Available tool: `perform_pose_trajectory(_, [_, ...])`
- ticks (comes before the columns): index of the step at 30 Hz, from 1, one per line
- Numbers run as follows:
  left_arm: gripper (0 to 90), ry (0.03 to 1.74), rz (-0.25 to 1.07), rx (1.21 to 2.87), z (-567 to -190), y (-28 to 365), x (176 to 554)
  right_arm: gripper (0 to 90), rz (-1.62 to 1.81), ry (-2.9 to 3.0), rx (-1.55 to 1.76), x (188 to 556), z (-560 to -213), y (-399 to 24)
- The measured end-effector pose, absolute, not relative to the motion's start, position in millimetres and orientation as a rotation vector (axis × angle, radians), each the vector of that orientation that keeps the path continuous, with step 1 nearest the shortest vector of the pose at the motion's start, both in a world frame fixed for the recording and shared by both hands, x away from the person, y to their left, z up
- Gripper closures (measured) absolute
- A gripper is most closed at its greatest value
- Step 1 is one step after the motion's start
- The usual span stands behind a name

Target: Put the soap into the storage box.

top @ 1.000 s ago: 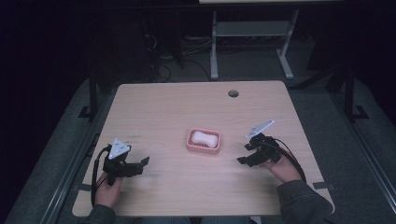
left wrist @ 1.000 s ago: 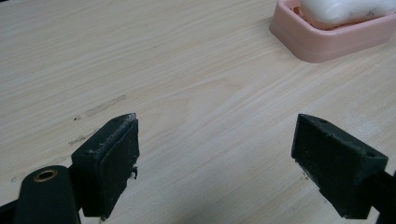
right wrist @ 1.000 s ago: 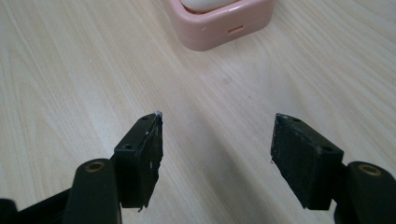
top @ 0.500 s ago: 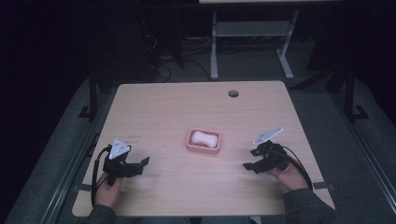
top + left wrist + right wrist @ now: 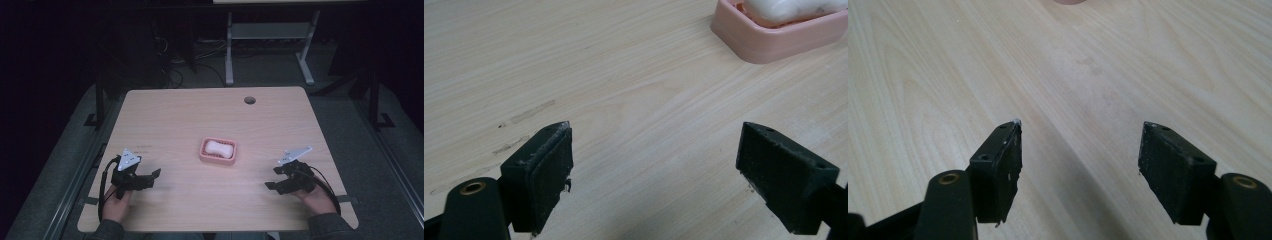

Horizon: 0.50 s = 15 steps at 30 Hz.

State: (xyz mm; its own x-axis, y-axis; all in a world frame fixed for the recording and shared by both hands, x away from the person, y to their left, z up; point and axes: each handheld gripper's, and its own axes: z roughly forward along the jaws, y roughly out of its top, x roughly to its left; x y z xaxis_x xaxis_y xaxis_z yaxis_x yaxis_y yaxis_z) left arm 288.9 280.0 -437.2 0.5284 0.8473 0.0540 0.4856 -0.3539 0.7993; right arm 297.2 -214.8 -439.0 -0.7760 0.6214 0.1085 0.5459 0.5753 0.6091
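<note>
High view: white soap bar (image 5: 218, 147) in pink plastic dish (image 5: 218, 151) at centre of light wood table (image 5: 210, 115); left gripper (image 5: 148, 178) at 8 o'clock, right gripper (image 5: 272, 178) at 4.
Left gripper view: jaws spread, empty; dish at 1 o'clock.
Right gripper view: jaws apart, empty.
Soap likely slippery, hard; pinch long sides.

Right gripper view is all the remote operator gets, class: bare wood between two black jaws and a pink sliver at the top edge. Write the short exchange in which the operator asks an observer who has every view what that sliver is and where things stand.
Operator: What is the pink sliver?
Observer: A pink soap dish in the middle of the table, with a white bar of soap in it.
Operator: Where is my other gripper?
Observer: The left gripper is near the table's front left, jaws wide apart, nothing between them.
Operator: Anything else on the table?
Observer: A round hole near the far edge, beyond the dish.
</note>
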Motion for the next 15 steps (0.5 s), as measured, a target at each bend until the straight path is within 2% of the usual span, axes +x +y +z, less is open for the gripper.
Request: perform_pose_trajectory(15, [14.7,1.075,0.608,2.022,-436.9,279.6,288.7,32.2,1.012,2.626,1.016,271.2,-446.1,-229.4])
